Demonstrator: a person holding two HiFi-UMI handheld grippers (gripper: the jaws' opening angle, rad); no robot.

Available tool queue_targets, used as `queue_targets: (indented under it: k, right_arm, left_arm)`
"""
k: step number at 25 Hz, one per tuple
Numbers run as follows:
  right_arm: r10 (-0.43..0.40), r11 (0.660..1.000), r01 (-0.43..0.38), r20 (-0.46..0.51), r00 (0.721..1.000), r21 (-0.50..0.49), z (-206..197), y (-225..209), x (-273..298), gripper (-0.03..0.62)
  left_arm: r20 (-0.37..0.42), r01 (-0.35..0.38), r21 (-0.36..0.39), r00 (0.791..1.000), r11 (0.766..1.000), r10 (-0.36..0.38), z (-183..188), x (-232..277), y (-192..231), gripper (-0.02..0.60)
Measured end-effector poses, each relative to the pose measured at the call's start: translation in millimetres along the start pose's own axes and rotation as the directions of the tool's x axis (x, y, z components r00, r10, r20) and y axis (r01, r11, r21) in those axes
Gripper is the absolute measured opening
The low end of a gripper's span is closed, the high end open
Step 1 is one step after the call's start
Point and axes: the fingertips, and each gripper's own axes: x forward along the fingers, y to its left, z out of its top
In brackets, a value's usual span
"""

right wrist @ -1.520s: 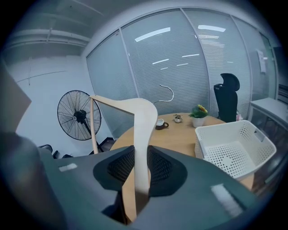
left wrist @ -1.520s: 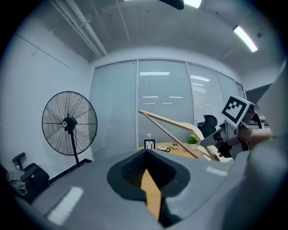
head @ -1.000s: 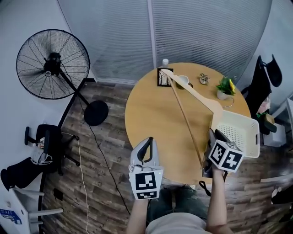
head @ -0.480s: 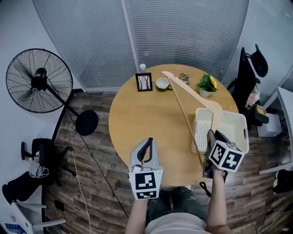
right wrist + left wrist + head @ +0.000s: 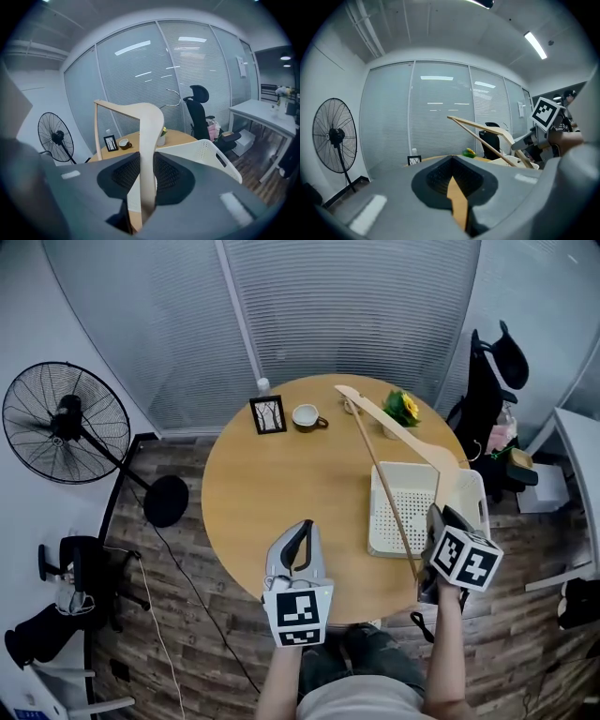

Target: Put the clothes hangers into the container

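A pale wooden clothes hanger [image 5: 394, 442] stands up from my right gripper [image 5: 435, 519], which is shut on one end of it. In the right gripper view the hanger's arm [image 5: 149, 136] runs up between the jaws of that gripper [image 5: 143, 190]. The white perforated container [image 5: 389, 512] sits on the right side of the round wooden table [image 5: 281, 493], just beyond the right gripper and under the hanger; its rim [image 5: 201, 150] shows past the jaws. My left gripper [image 5: 298, 538] is shut and holds nothing, over the table's near edge. Its jaws [image 5: 457, 192] face the hanger [image 5: 485, 129].
At the table's far side stand a small picture frame [image 5: 268, 414], a cup [image 5: 305, 416], a potted plant [image 5: 401, 409] and a bottle [image 5: 263, 385]. A floor fan [image 5: 61, 423] is at the left, with its cable on the floor. A black office chair [image 5: 487, 381] stands at the right.
The head view has shifted: table and container now lie further left and nearer, so the container sits under the hanger. Both grippers keep their hold and place in the frame.
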Motion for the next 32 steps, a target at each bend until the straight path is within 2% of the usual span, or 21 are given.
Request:
queue_targets:
  k: [15,19,32]
  right_arm:
    - [-0.007,1.000,0.007,-0.006,1.000,0.008,12,-70,-2,0.120]
    - [-0.031,0.999,0.031,-0.009,0.999,0.005,14,-91,-5,0.120]
    - [-0.068,0.997,0.069,-0.021,0.997,0.022,14,-143,-14,0.120]
  left_arm:
    - [0.006,-0.005,0.003,1.000,1.000,0.005,6,27,-56,0.002]
    - [0.007,-0.004,0.006,1.000,1.000,0.004,8,33,-68,0.002]
    - [-0.011,0.034,0.011,0.999,0.999,-0.034,6,55,-114,0.002]
